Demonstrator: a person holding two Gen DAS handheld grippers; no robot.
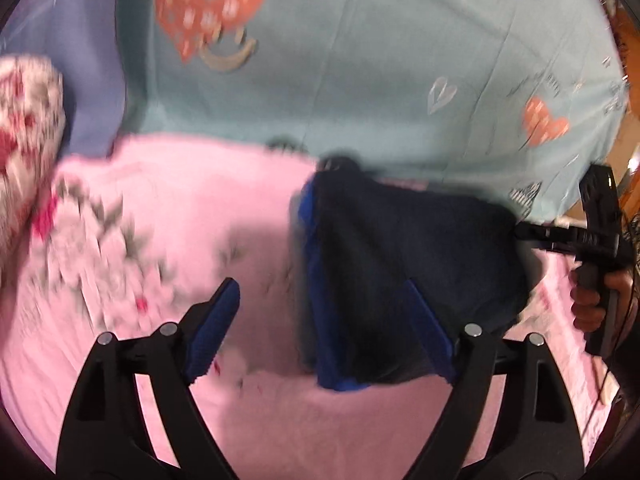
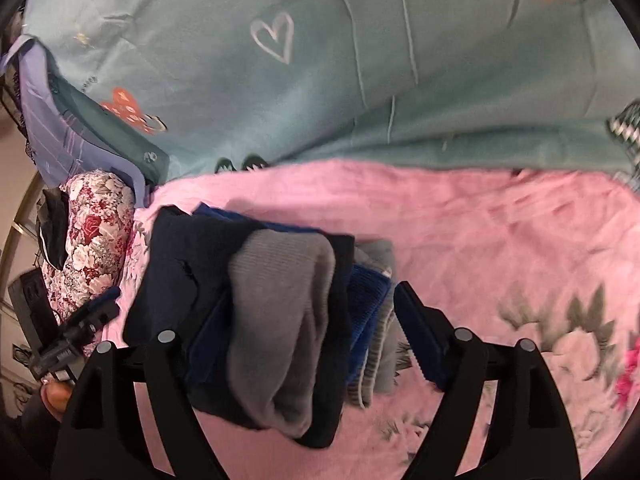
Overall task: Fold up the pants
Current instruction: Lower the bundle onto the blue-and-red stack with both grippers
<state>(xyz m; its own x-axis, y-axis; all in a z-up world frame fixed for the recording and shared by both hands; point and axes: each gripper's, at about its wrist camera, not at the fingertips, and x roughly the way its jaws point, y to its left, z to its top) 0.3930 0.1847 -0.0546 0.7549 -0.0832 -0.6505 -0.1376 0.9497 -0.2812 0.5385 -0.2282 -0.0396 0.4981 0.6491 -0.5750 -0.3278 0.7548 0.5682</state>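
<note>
Pants [image 2: 256, 304] are a soft, bunched bundle on the pink floral blanket [image 2: 500, 240], dark navy w/ grey ribbed lining/cuff and blue trim showing. In the left wrist view they read as a dark folded slab [image 1: 404, 280] w/ a blue edge, sitting right of centre. Left gripper [image 1: 320, 328]: jaws wide apart, nothing between them, right finger overlapping the fabric's near edge; can't tell if touching. Right gripper [image 2: 296, 344]: jaws spread, thick cloth fills the gap btwn them; seen from the left cam it [image 1: 524, 232] meets the far right corner, but whether it really pinches, can't tell. Fabric looks thick, limp, light, probably grippy not slippery; layers will slide apart, so best to pinch at corners/folded edge thru all layers.
</note>
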